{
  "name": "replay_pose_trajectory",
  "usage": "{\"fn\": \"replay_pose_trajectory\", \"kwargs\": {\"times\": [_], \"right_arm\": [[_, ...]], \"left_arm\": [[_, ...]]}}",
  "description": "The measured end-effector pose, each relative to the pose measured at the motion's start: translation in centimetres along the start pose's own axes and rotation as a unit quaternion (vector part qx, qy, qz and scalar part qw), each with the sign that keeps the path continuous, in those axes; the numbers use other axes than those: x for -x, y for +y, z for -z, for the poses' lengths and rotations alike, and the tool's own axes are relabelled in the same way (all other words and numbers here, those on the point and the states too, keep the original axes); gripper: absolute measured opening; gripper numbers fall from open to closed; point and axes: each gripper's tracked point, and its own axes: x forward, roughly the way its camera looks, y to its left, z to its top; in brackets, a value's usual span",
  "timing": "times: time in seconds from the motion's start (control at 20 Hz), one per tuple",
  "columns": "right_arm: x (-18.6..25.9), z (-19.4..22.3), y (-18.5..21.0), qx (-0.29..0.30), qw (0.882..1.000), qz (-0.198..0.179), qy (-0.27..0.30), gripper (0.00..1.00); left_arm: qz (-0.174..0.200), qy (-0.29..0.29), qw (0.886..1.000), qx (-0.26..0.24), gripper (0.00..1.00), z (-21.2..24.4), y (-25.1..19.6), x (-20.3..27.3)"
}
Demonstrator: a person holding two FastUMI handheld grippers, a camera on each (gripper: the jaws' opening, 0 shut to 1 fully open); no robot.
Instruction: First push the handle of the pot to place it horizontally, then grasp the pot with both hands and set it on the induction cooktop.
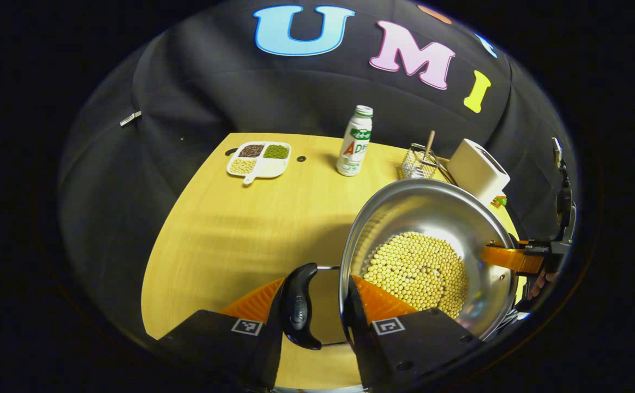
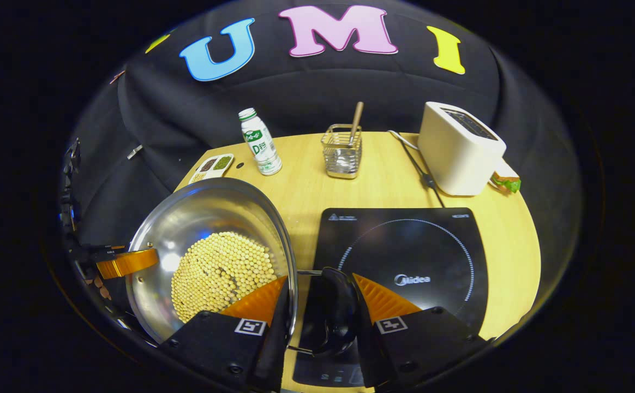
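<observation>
The pot (image 2: 208, 256), holding a bed of pale beans (image 2: 216, 273), hangs lifted just left of the cooktop (image 2: 405, 256), its rim tilted in both views. Each tool is clamped on one of the pot's side handles: the left tool (image 1: 317, 305) with its fingers either side of the dark left handle (image 1: 300, 311), the right tool (image 2: 323, 311) likewise pinching the right handle (image 2: 336, 316), which hangs over the cooktop's near-left edge.

The step in hand looks like the carry onto the cooktop. To do it well, both tools should travel rightward together at one height, keeping the rim level so the beans do not slide or spill. Centre the base over the marked ring, lower evenly, and release only once the base sits flat.

Farther back on the table (image 2: 306, 180) stand a bottle (image 2: 260, 142), a wire holder (image 2: 342, 150) and a toaster (image 2: 459, 150), well clear of the path.
</observation>
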Motion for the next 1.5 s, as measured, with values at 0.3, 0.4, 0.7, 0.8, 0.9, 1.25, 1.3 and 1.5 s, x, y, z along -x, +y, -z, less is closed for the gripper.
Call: {"fn": "replay_pose_trajectory", "kwargs": {"times": [0.3, 0.4, 0.7, 0.8, 0.9, 1.25, 1.3, 1.5], "right_arm": [[2.3, -1.1, -6.3, -0.006, 1.0, 0.016, -0.008, 0.58], [2.7, -1.4, -8.3, -0.01, 1.0, 0.02, -0.009, 0.53], [3.3, -1.6, -13.2, -0.022, 0.999, 0.033, -0.013, 0.58], [3.2, -1.4, -14.6, -0.026, 0.999, 0.035, -0.012, 0.58], [3.0, -1.3, -15.7, -0.029, 0.999, 0.035, -0.01, 0.58], [1.9, -1.3, -19.1, -0.03, 0.999, 0.034, -0.003, 0.58], [1.7, -1.2, -19.4, -0.031, 0.999, 0.034, -0.002, 0.58], [0.6, -0.8, -20.5, -0.035, 0.999, 0.035, 0.003, 0.58]], "left_arm": [[0.018, 0.003, 1.0, -0.009, 0.58, -0.6, -6.8, -0.2], [0.022, 0.003, 1.0, -0.013, 0.58, -0.9, -8.8, -0.6], [0.034, 0.003, 0.999, -0.023, 0.58, -1.2, -13.8, -1.9], [0.036, 0.003, 0.999, -0.029, 0.58, -1.1, -15.0, -2.4], [0.036, 0.003, 0.999, -0.03, 0.58, -1.0, -16.1, -3.0], [0.035, 0.007, 0.999, -0.025, 0.58, -0.8, -18.8, -5.0], [0.035, 0.007, 0.999, -0.025, 0.58, -0.9, -19.1, -5.3], [0.035, 0.011, 0.999, -0.028, 0.58, -0.7, -20.1, -6.7]]}}
